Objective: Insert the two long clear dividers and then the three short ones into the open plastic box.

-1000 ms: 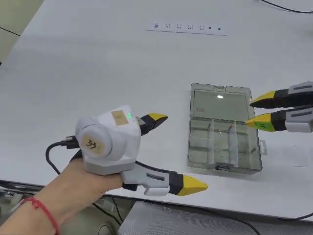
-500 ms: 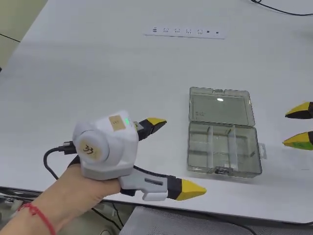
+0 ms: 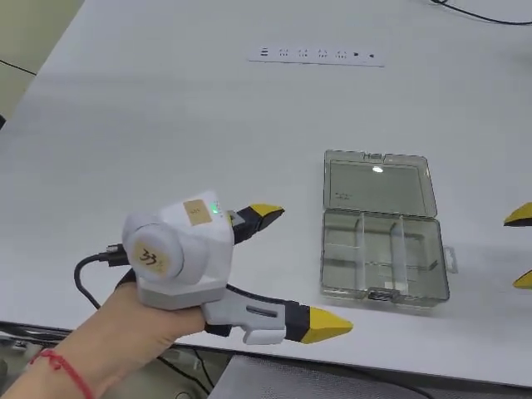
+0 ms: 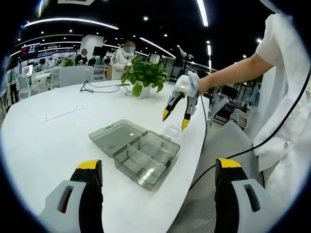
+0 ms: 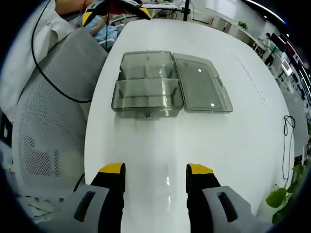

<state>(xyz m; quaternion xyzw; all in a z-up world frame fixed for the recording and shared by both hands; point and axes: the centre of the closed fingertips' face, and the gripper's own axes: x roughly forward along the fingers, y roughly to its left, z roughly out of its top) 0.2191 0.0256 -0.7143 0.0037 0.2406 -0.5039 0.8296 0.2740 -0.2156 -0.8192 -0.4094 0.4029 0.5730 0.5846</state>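
- The right gripper point(image 3: 523, 248) has drawn back from above the box lid to the right edge of the head view, where just its two yellow tips show. The left gripper point(image 3: 298, 268) has barely shifted.
- Judgement: with both tools off the box and nothing carried, the inserting work looks finished or nearly so.
- Left gripper: held low at the front edge of the white workbench point(image 3: 166, 125), well left of the box. Its jaws stand wide apart with nothing between them. A handwritten number on its housing reads as 33.
- Power strip point(image 3: 316, 55): it lies at the far side of the bench; its markings are too small to read.
- Open plastic box point(image 3: 386, 293): it sits on the bench right of centre, with the lid point(image 3: 378, 183) folded flat behind the tray. Clear dividers point(image 5: 146, 80) stand inside and split the tray into compartments. Their exact count cannot be confirmed. A faint mark on the lid is illegible.
- Right gripper: its own view shows the jaws apart and empty, aimed at the box from a distance.
- No loose divider is seen on the bench around the box.
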